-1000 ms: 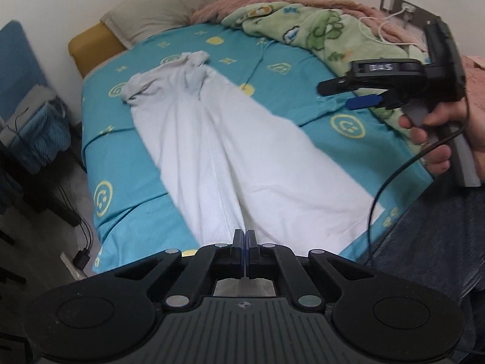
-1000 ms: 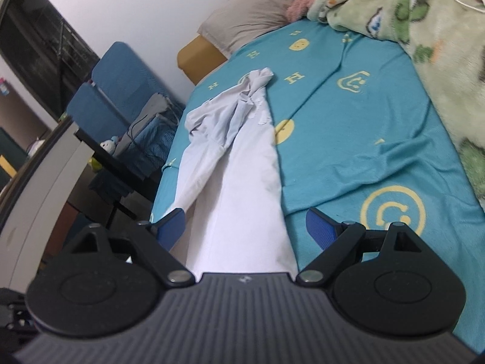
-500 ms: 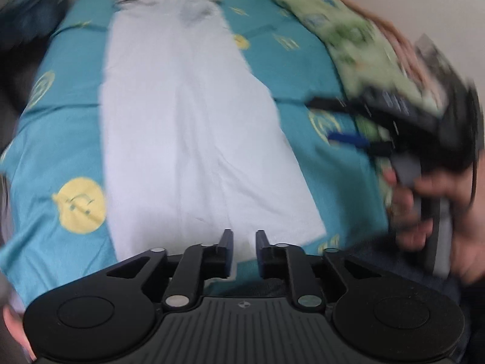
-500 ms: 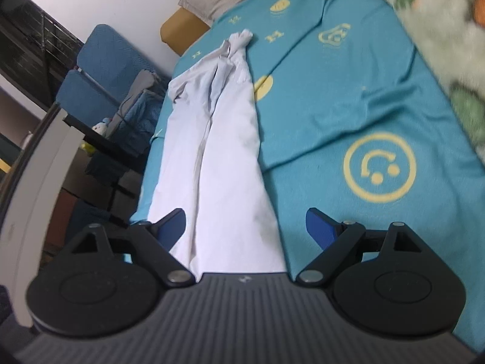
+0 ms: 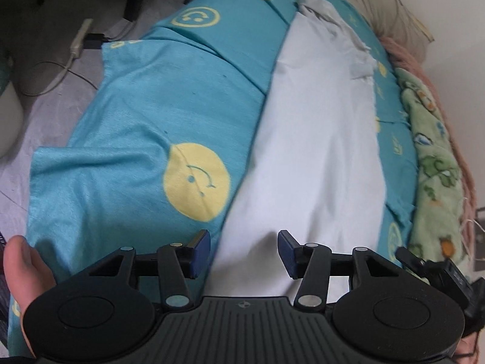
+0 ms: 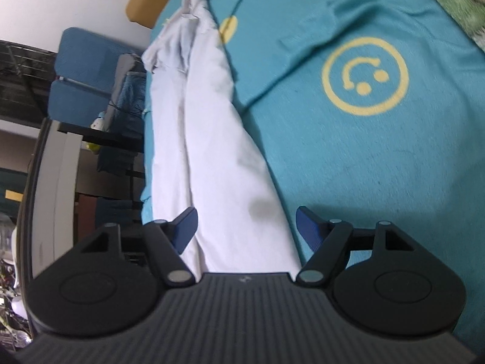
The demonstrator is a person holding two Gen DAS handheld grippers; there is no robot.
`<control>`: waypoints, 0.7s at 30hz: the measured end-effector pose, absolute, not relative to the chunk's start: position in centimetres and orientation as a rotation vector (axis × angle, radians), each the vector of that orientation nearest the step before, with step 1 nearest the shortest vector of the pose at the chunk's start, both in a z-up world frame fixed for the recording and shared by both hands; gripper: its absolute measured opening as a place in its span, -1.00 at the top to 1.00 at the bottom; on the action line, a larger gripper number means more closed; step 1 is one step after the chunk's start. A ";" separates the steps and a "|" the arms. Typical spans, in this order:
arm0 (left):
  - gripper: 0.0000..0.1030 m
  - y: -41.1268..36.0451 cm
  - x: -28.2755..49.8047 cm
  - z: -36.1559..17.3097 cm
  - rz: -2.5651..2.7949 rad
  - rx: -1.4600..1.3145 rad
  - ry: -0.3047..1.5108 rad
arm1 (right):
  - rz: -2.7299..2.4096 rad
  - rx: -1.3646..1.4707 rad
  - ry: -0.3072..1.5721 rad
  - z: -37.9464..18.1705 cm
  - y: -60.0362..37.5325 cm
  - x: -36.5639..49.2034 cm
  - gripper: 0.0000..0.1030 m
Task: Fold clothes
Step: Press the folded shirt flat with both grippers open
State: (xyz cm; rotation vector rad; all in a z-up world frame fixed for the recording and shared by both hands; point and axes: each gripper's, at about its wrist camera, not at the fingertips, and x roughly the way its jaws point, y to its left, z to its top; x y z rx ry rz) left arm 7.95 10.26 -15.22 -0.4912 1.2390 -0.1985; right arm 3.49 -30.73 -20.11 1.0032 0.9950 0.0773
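Observation:
A white garment lies stretched lengthwise on the teal bedsheet, its bunched grey-white end far from me. My left gripper is open and empty, low over the garment's near left edge. My right gripper is open and empty, straddling the near right part of the same garment, which shows a lengthwise crease. The right gripper's body shows at the lower right of the left wrist view.
A green patterned blanket and a pink one lie along the bed's far side, with a beige pillow at the head. A power strip and cables are on the floor. A blue chair and dark shelves stand beside the bed.
My left gripper has opened from shut and swung down over the garment's near left edge. My right gripper has dropped closer to the garment and stays open.

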 end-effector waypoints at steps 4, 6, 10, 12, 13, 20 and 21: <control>-0.06 9.8 8.1 -16.1 -0.196 -0.467 1.250 | 0.063 0.993 1.032 -20.5 -30.4 3.7 -0.43; -0.12 9.6 8.2 -16.5 -0.204 -0.457 1.258 | 0.063 0.978 1.046 -20.6 -30.2 4.0 -0.42; -0.14 9.6 8.1 -16.7 -0.203 -0.474 1.248 | 0.061 0.933 1.069 -20.5 -29.9 4.1 -0.22; -0.14 9.6 7.9 -16.5 -0.208 -0.466 1.243 | 0.068 0.909 1.079 -20.3 -29.6 4.1 -0.04; -0.10 9.6 7.8 -16.5 -0.211 -0.468 1.242 | 0.067 0.894 1.086 -20.2 -29.4 4.0 0.06; 0.18 10.2 7.4 -16.5 -0.203 -0.518 1.242 | 0.057 0.790 1.095 -19.4 -28.4 3.7 0.41; 0.19 10.1 7.4 -16.5 -0.210 -0.514 1.244 | 0.056 0.787 1.093 -19.4 -28.4 3.6 0.41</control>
